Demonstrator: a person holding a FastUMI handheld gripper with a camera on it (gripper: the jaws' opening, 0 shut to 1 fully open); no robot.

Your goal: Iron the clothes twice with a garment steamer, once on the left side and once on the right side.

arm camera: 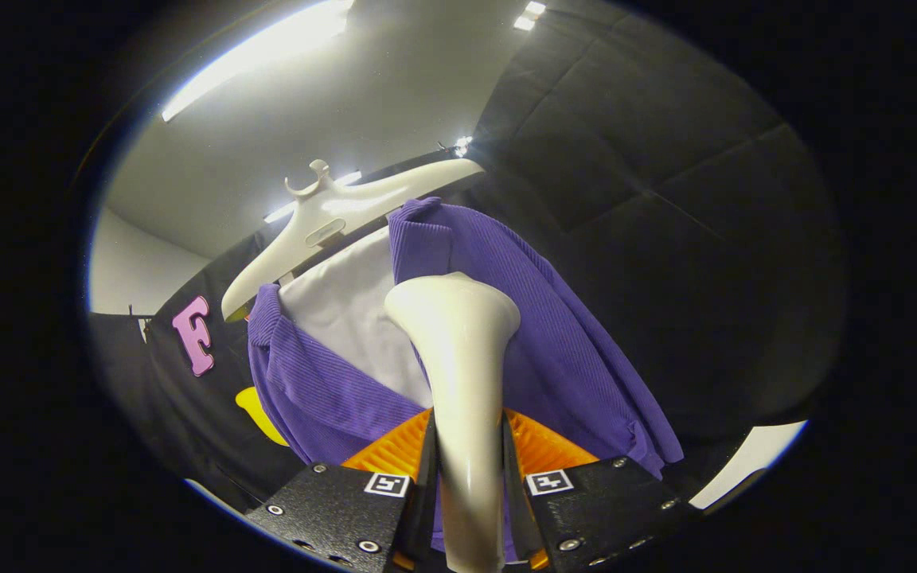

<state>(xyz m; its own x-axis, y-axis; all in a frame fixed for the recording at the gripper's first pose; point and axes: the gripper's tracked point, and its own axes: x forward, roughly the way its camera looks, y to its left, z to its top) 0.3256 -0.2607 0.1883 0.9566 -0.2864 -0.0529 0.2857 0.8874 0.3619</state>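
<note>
The hand-held gripper [468,469] is clamping both fingers on the handle of the garment steamer [458,358], whose pale head is rising just ahead of them and pointing at the clothes. Beyond it, a purple ribbed jacket [562,342] is hanging open over a white shirt [347,318] on a cream hanger [331,219] against the black booth wall [665,199]. The head seems to be sitting near the jacket's middle opening (contact itself is hard to judge). For a good pass, I'd be keeping the head flat to the fabric, travelling slowly down one panel, without dragging the jacket off the hanger.
</note>
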